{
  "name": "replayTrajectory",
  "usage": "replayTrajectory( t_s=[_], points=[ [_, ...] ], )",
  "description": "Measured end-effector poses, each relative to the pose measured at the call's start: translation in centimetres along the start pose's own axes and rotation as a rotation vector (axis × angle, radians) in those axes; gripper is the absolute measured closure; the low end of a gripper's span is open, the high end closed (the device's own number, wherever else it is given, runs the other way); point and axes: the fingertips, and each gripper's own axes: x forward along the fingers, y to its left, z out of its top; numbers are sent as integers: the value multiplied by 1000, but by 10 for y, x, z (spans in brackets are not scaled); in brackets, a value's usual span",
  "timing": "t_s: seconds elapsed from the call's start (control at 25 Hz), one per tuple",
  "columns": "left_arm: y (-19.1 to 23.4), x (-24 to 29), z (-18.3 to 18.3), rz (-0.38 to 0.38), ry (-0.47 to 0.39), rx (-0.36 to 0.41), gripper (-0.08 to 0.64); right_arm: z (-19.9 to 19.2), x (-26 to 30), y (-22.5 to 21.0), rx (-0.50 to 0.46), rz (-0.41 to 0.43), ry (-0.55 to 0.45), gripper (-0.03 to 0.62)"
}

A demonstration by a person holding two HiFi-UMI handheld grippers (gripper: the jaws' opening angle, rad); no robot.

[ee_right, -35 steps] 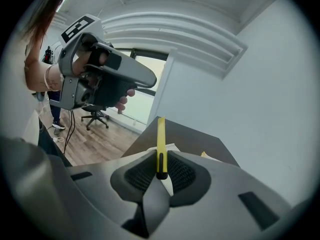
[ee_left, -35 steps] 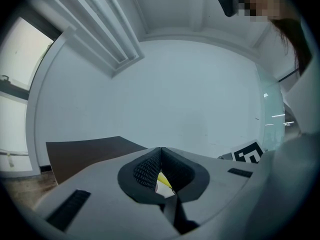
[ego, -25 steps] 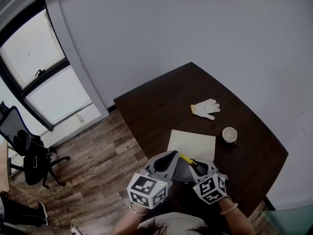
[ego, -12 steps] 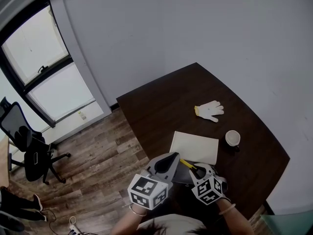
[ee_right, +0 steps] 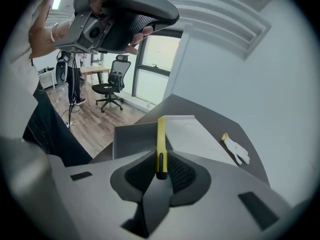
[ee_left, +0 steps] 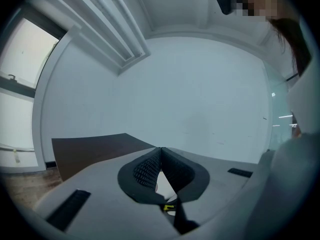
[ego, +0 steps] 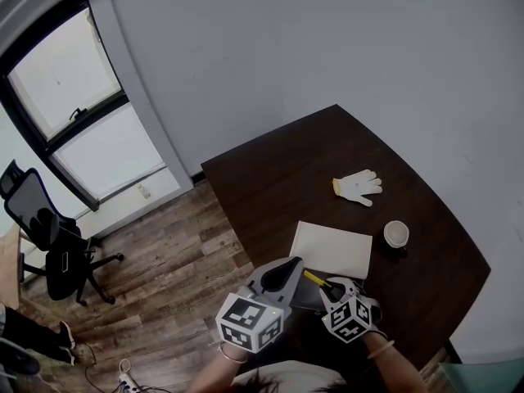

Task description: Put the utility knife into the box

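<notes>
Head view: right gripper [ego: 334,286] is low at the near edge of the dark table [ego: 270,178], jaws clamped on the yellow utility knife [ego: 314,278]. The knife's long axis runs from the jaws up-left, with its free end by the near edge of the white box [ego: 332,250]. Left gripper [ego: 288,267] sits just beside it on the left. The box lies just beyond both grippers. A white glove [ego: 358,186] and a cup [ego: 396,234] are farther back, well apart from the box.

Left gripper view: jaws are pressed together at the tips [ee_left: 160,151] with nothing held. Only a sliver of white and yellow shows through the gap behind them. It points over the table edge at a bare wall.

Right gripper view: jaws are closed on the knife [ee_right: 161,144], gripping it near the black butt end. The yellow body points straight ahead along the jaws. The box [ee_right: 192,134] is dead ahead, and the knife tip overlaps its near grey side. The glove [ee_right: 235,148] is off to the right. The left gripper [ee_right: 125,16] hangs overhead, upper left.

Judgement: the right gripper is the carrier and the box is straight ahead of it. The next move is a short push forward over the rim, then release. The knife is not yet in the box.
</notes>
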Motion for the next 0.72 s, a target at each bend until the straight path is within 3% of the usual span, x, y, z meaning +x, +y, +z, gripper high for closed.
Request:
replayTrajectory(
  t_s=[0.72],
  points=[
    [7, 0, -10, 36, 26, -10, 541, -24, 37, 9, -15, 63, 80, 520]
  ],
)
